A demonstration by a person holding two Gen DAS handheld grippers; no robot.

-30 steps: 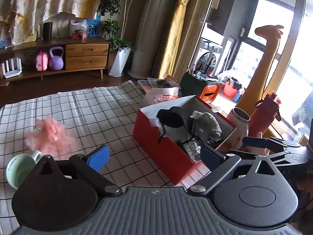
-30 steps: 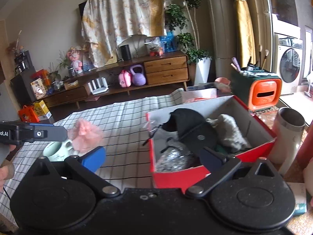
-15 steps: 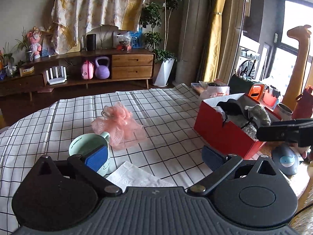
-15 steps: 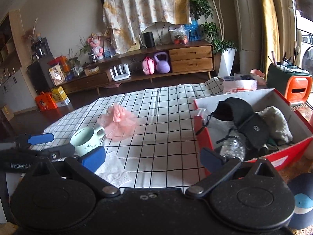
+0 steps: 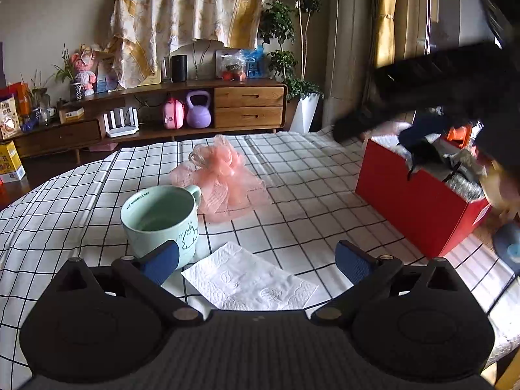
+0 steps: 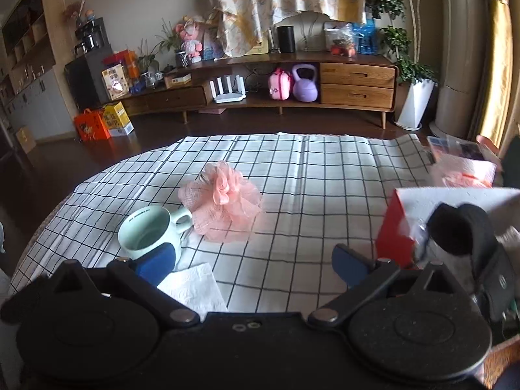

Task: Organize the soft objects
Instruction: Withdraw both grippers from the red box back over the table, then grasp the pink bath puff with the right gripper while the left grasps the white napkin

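Note:
A pink mesh bath pouf (image 5: 224,177) (image 6: 222,196) lies on the checked tablecloth behind a mint mug (image 5: 161,219) (image 6: 151,232). A white paper napkin (image 5: 250,281) (image 6: 191,287) lies flat in front of the mug. The red box (image 5: 419,200) (image 6: 388,229) at the right holds a black cap (image 6: 461,229) and other soft items. My left gripper (image 5: 256,258) is open just above the napkin. My right gripper (image 6: 253,265) is open too, over the cloth between mug and box. The right gripper's dark body blurs across the left view's upper right.
The table's rim curves away at the left, with dark floor beyond. A wooden sideboard (image 6: 356,84) with a purple kettlebell (image 6: 305,84) stands far behind. A pink packet (image 6: 464,164) lies behind the box. A blue-grey round object (image 5: 508,247) sits right of the box.
Both grippers have swung left from the red box toward the mug, pouf and napkin, and have come lower and closer to the cloth. Both stay open with nothing held.

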